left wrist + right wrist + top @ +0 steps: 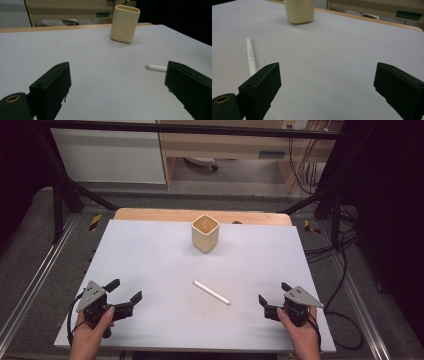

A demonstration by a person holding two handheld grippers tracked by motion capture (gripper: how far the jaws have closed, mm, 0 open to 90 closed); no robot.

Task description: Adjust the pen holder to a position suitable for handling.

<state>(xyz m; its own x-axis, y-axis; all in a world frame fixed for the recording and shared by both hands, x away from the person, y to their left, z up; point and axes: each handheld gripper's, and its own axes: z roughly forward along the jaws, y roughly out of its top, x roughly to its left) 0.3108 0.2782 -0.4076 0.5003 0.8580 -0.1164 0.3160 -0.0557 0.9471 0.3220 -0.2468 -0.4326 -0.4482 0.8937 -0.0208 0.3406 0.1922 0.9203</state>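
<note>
Pen (212,292) lying flat, long axis running diagonally, near-right to far-left; left gripper (126,291) and right gripper (272,295) both gaping wide, holding nothing.

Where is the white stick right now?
In the high view, the white stick lies flat on the table between the left gripper and the right gripper, nearer than the cup.

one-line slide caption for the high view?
Both tools, left and right, open at the table's near edge, flanking a white pen; beige cup stands beyond.
</note>
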